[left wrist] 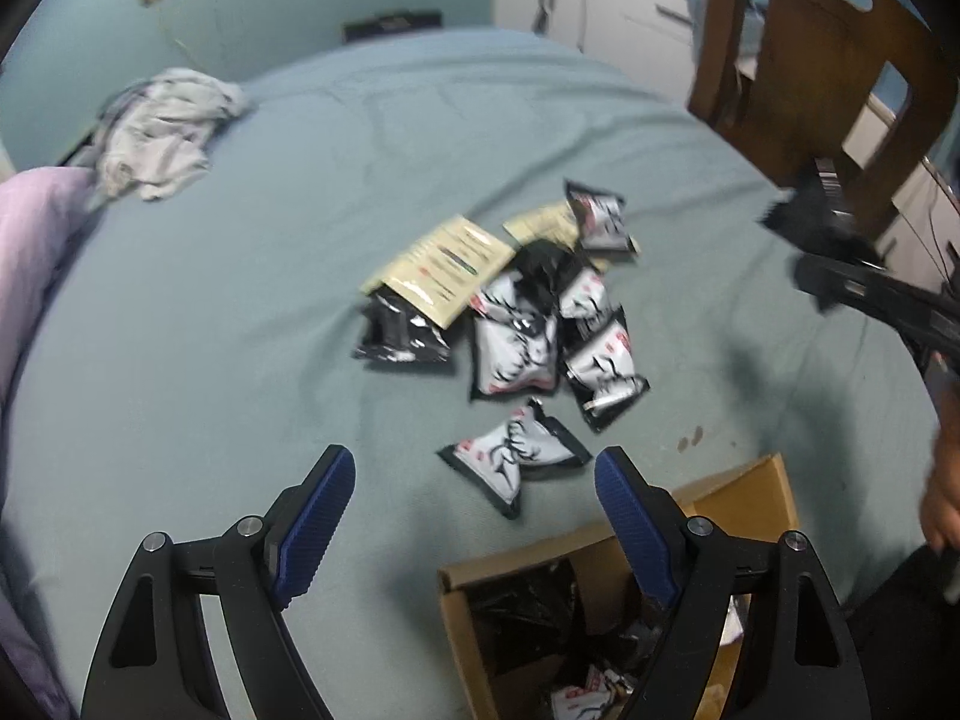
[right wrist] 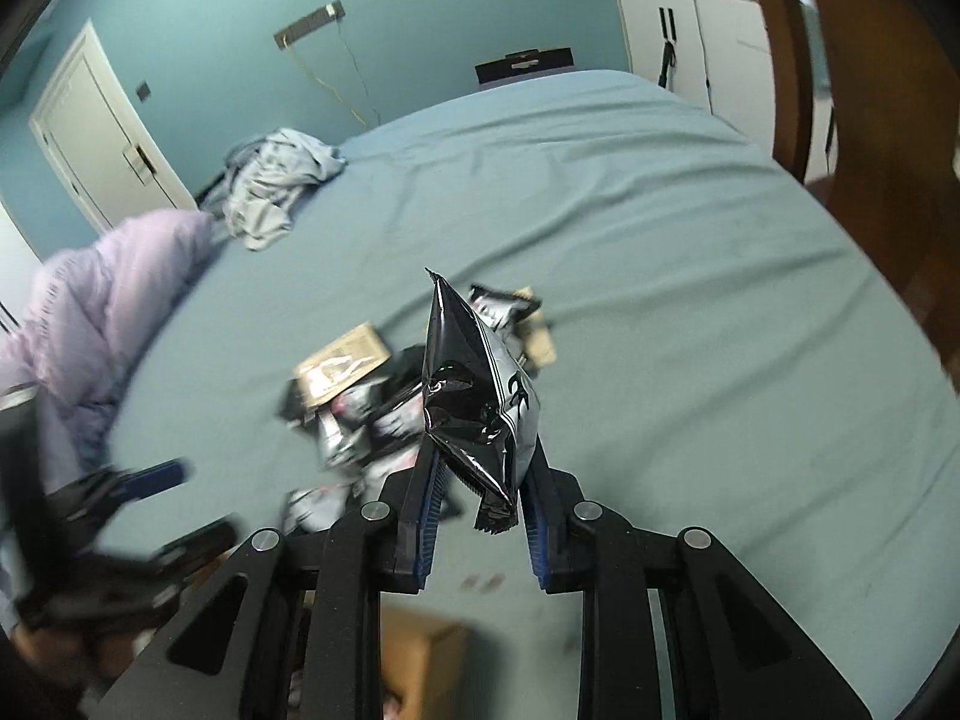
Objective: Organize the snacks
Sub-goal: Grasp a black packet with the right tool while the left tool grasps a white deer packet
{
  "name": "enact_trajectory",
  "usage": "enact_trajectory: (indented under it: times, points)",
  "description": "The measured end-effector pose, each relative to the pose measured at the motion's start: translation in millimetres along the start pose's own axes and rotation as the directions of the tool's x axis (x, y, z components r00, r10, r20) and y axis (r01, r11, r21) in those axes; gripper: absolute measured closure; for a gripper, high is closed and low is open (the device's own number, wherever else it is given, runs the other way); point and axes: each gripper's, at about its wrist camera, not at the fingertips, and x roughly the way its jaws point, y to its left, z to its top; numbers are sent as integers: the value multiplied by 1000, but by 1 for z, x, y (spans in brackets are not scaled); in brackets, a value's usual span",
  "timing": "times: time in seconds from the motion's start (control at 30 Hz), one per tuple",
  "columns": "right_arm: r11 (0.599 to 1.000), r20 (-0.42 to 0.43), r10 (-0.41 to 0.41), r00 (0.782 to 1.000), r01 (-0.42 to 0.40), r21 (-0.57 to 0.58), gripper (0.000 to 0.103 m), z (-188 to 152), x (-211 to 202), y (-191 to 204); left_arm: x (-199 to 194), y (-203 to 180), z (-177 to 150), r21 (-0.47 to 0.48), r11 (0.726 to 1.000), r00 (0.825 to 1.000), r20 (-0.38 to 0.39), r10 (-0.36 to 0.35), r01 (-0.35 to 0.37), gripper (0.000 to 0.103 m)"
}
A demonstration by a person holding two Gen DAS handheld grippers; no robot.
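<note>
The right gripper pinches a glossy black foil snack packet; best carried level over the open brown cardboard box before release. The left gripper gapes empty.

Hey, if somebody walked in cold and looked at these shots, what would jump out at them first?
Probably the shiny black snack packet clamped upright in the right tool, held up above the bed. Next, the heap of black-and-white snack packets in the middle of the blue-green sheet, with a half-filled cardboard box at its near edge. The left tool hangs open and empty over them.
</note>
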Motion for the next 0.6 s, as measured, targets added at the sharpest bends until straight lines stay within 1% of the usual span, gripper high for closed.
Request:
enact_trajectory:
  times: [0.03,0.1,0.13,0.17,0.27,0.33,0.37,0.47,0.53,0.57,0.6]
  points:
    - [1000,3,-9,1000,9,-1,80,-6,-9,-2,9,0,3,4,1000,999,-41,-21,22,20]
    - [1000,7,-23,1000,23,-4,80,-12,-16,-3,22,-2,8,6,999,995,-92,-42,43,20]
    - [998,30,-58,998,59,-10,80,-28,-33,-4,28,-4,11,6,999,993,-110,-41,42,20]
    - [998,44,-62,997,62,-3,80,-38,-41,-5,35,-5,15,7,999,991,-133,-33,34,20]
    - [998,41,-47,998,46,32,80,-58,-54,-10,50,-8,24,-8,1000,984,-177,-18,17,20]
    - [997,56,-41,998,38,61,80,-64,-63,-15,62,-11,30,-14,1000,974,-226,-6,3,20]
    - [997,70,-40,997,35,63,80,-64,-67,-15,70,-13,31,-7,1000,967,-257,3,-5,20]
    - [998,98,-50,994,46,43,80,-62,-67,-8,92,-21,30,18,1000,945,-326,28,-24,20]
    - [999,93,-46,995,44,26,80,-64,-62,-2,101,-22,25,-7,1000,938,-347,12,-15,21]
    - [999,89,-45,995,44,18,80,-66,-59,2,107,-21,21,-27,1000,930,-368,-11,1,27]
    - [999,88,-47,995,46,11,80,-66,-57,3,111,-22,18,-32,999,927,-374,-11,-1,30]
